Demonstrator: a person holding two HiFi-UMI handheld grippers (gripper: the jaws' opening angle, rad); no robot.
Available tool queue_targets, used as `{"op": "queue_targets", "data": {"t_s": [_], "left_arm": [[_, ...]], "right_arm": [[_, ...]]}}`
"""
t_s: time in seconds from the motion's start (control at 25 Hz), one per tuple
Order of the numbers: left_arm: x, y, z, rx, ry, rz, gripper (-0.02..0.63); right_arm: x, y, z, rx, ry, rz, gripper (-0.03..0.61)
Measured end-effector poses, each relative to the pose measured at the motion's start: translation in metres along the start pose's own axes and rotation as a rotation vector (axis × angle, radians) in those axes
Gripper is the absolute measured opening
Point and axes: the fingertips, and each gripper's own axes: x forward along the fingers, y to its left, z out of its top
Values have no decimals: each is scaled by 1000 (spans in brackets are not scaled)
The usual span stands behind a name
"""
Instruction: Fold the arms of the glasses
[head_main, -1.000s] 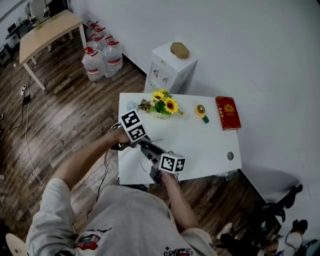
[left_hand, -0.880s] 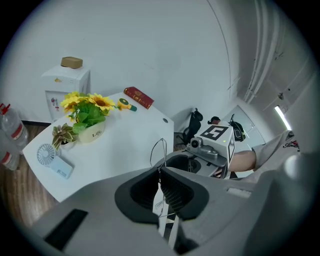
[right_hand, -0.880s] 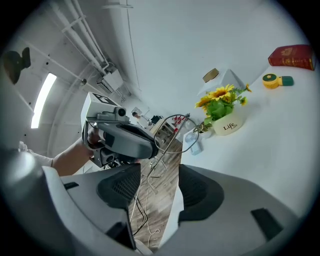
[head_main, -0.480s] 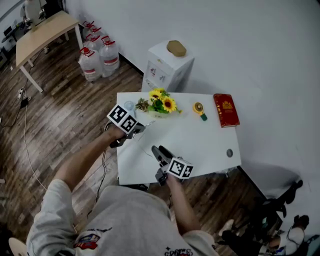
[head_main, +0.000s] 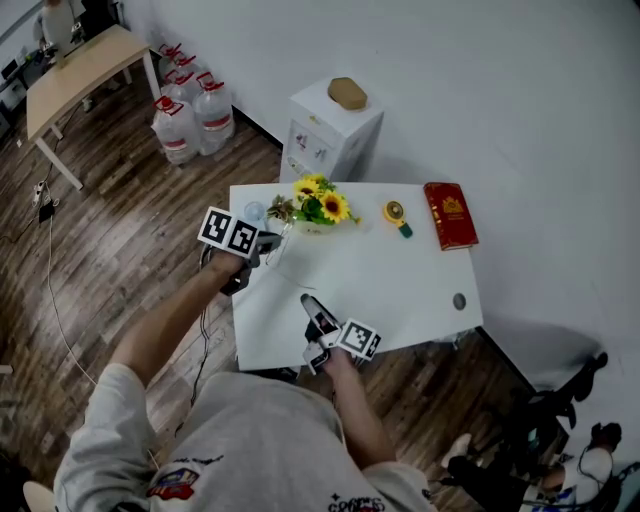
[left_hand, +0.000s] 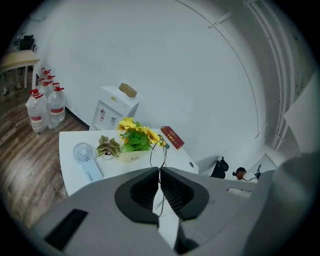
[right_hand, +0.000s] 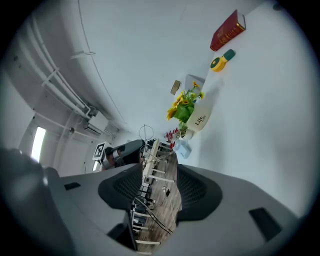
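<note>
1. At the left gripper (left_hand: 160, 171): pinched tight on the thin wire glasses (left_hand: 158, 150), by the left edge of the white table (head_main: 400, 290), near the sunflower pot (left_hand: 131, 156).
2. At the right gripper (right_hand: 160, 172): spread wide, just closing slightly, nothing between; at the table's near edge.

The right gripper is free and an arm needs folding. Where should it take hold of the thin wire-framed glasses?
Probably a loose wire arm near its tip, coming from the side away from the left gripper. Its fingers are shut on the thin wire-framed glasses just below a round rim, so only the trailing wires are free.
</note>
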Motion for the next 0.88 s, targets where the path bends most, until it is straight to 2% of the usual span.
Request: {"op": "queue_targets", "data": {"t_s": [0.08,0.28,0.52,0.68,0.88], "left_arm": [[-1,-2,0,-12,-7,-10,15],[-7,-7,-1,-26,-30,-30,15],[-8,-9,-11,-37,-21,-48,15],[-7,-16,-19,-2,9,-61,15],[-2,-32,-33,96,68,-71,15]], "right_arm": [[2,-1,-2,53,-7,-21,186],[8,4,9,40,-47,1,92],[11,11,13,28,-53,18,40],[10,16,22,16,-73,8,34],[12,26,30,-4,-71,1,21]]}}
